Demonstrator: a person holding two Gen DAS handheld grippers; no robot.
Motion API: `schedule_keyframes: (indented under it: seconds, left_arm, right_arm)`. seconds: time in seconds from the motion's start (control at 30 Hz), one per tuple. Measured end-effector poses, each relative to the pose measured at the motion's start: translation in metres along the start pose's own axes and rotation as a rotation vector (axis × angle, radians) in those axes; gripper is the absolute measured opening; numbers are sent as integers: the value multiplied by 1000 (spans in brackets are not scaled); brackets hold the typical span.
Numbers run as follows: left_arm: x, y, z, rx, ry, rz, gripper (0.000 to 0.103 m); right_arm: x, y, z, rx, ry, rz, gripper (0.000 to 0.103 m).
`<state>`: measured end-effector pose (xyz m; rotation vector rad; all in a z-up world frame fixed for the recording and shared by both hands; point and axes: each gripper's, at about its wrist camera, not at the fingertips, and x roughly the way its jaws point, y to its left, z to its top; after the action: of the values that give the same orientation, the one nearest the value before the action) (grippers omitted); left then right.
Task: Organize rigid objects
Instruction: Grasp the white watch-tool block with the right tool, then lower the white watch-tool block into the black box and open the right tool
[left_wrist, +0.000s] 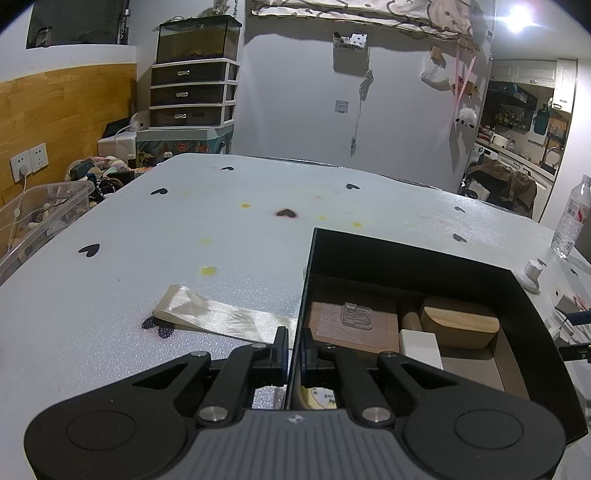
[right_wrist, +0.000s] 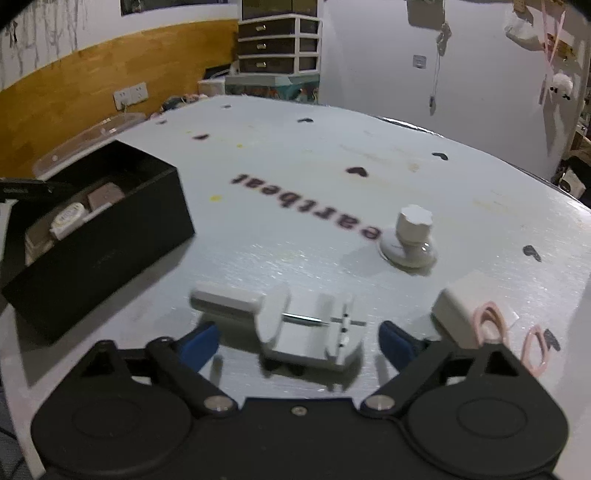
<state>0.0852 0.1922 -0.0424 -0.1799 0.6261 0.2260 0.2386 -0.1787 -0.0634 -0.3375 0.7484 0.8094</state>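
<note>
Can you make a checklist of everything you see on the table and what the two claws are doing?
Surface: white table cover with black hearts and yellow spots.
Job's things: black box holding wooden blocks and a white block; white tool, white knob, white case lying outside.
Clutter: ribbon, pink clips, water bottle.
Grippers: left claw shut on the box wall; right claw open around the white tool.
Cables: white cord at the wall socket.
Surroundings: drawer unit, clear bin, kitchen doorway.
</note>
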Motion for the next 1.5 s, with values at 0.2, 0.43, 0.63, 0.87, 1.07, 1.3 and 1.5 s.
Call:
schedule_keyframes:
  seconds: [0.2,0.43,0.63,0.87,1.07,1.3,1.5]
  left_arm:
    - [0,1,0,-1,0,1,6]
    - [0,0,0,0,0,1,6]
    - [1,1,0,-1,-1,-1,6]
    - [2,2,-2,-4,-5,-7,6]
    - [1,5,-3,-10,-11,-24,6]
    - [1,9,-4,-10,-18,-45,6]
    - [3,10,-5,-15,-19,-61,6]
  right_arm:
    - [7,-10,4,-5,7,25,77]
    - [5,-5,6,3,-14,14,65]
    - [-17,9,23,-16,-106,43,65]
    - [-38,61,65,-165,-197,175,65]
    - [-18,117,95,-306,-120,261,65]
    - [14,163,100,-456,19,308,65]
    - [40,177,98,-481,124,308,65]
